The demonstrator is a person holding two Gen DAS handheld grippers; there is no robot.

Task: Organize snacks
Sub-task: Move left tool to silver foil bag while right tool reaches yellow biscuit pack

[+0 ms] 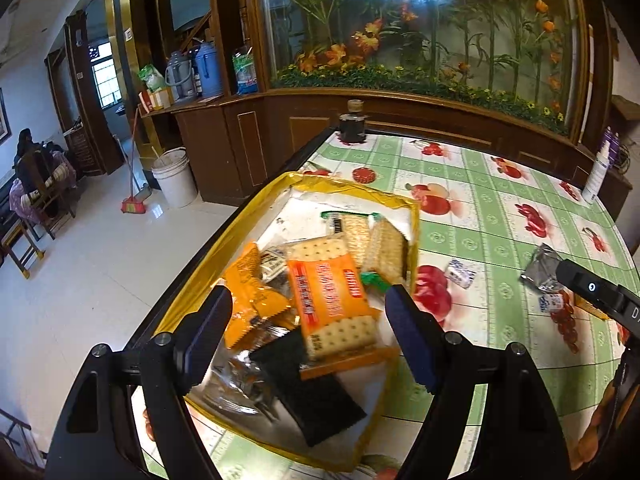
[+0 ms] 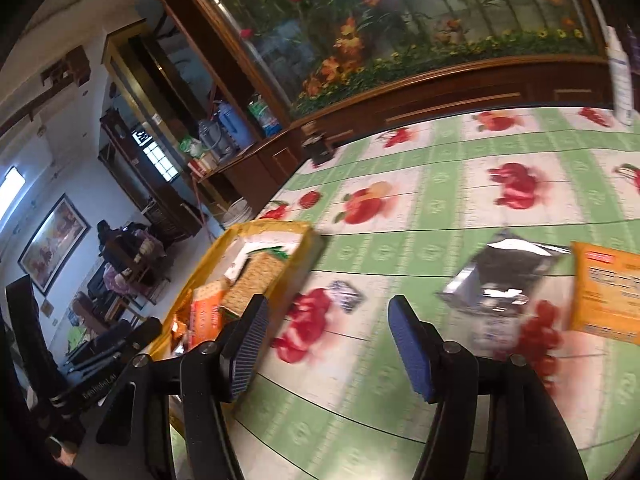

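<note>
left gripper point(image 1: 308, 316): jaws wide, nothing between the pads; poised above the yellow tray point(image 1: 192, 292), just over its heap.
tray contents, below and ahead of the left fingers: orange cracker pack point(image 1: 328, 296) on top, orange wafer pack point(image 1: 250, 292) to its left, black packet point(image 1: 316, 392) nearest, clear-wrapped crackers point(image 1: 380, 240) at the far end.
right gripper point(image 2: 324, 340): jaws wide, empty; over bare tablecloth point(image 2: 440, 184), tray at its left. view blurred.
loose snacks, ahead and right of the right fingers: silver packet point(image 2: 500, 276), orange packet point(image 2: 608, 292) further right, small blue-white candy point(image 2: 346, 296) just ahead on the left.
step, judged: between placements; tray part filled, several snacks not yet in.
next move, judged: right gripper reaches forward-right to the silver packet, straddles a flat edge, closes, carries it left to the tray.
</note>
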